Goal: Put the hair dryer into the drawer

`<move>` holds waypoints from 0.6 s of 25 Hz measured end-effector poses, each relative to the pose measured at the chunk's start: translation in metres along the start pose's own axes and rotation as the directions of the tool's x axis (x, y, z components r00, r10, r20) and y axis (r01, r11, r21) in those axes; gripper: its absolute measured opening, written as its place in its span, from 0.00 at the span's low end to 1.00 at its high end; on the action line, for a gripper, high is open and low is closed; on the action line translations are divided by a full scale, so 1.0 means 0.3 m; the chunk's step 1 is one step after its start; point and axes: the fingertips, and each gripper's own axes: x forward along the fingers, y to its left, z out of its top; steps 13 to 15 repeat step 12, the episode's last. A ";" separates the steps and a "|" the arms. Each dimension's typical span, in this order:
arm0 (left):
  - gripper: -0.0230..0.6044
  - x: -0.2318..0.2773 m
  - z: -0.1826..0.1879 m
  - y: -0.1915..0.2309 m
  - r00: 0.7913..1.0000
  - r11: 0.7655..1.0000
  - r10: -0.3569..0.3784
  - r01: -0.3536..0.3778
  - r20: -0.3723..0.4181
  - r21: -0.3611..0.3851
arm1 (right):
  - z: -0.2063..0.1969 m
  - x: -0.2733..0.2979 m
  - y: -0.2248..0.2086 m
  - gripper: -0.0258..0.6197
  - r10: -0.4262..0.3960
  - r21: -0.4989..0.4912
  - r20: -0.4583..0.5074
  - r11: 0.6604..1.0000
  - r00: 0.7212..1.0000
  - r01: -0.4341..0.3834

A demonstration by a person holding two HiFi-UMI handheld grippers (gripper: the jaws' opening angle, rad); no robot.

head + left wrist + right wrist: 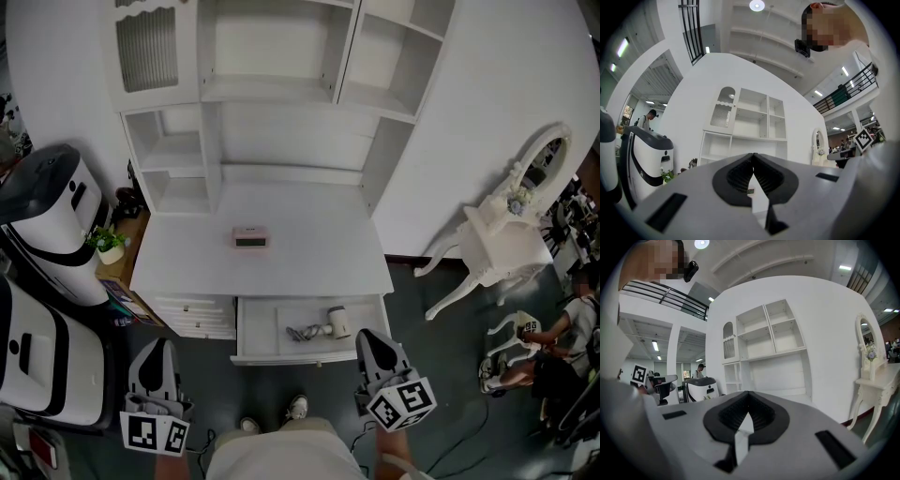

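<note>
In the head view a white hair dryer (328,327) lies inside the pulled-out drawer (255,330) of the white desk (309,262). My left gripper (157,349) hangs shut in front of the desk's left drawers, apart from everything. My right gripper (371,339) is shut too and sits just at the drawer's front right corner, a little right of the dryer. In the left gripper view the left gripper (753,157) has its jaws pressed together with nothing between them. The right gripper (748,394) in its own view looks the same, empty and level, facing the shelving.
A small pink clock (249,238) sits on the desk top. White machines (52,225) stand at the left with a potted plant (108,246) beside them. A white dressing table with mirror (511,239) stands at the right, and a seated person (553,342) is beyond it.
</note>
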 end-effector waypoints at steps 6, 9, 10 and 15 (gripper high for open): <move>0.06 0.006 -0.002 0.002 1.000 1.000 -0.003 0.003 0.004 -0.002 | -0.002 0.007 0.003 0.05 0.003 -0.003 0.000 1.000 1.000 -0.003; 0.06 0.012 -0.003 -0.001 1.000 1.000 -0.005 0.005 0.003 -0.001 | -0.003 0.010 0.001 0.05 0.003 -0.002 0.001 1.000 1.000 -0.003; 0.06 0.014 -0.005 -0.002 1.000 1.000 -0.006 0.006 0.002 -0.001 | -0.003 0.011 -0.001 0.05 0.003 -0.002 0.001 1.000 1.000 -0.003; 0.06 0.019 -0.008 -0.005 1.000 1.000 -0.008 0.008 0.000 0.000 | -0.003 0.014 -0.005 0.05 0.003 -0.002 0.001 1.000 1.000 -0.003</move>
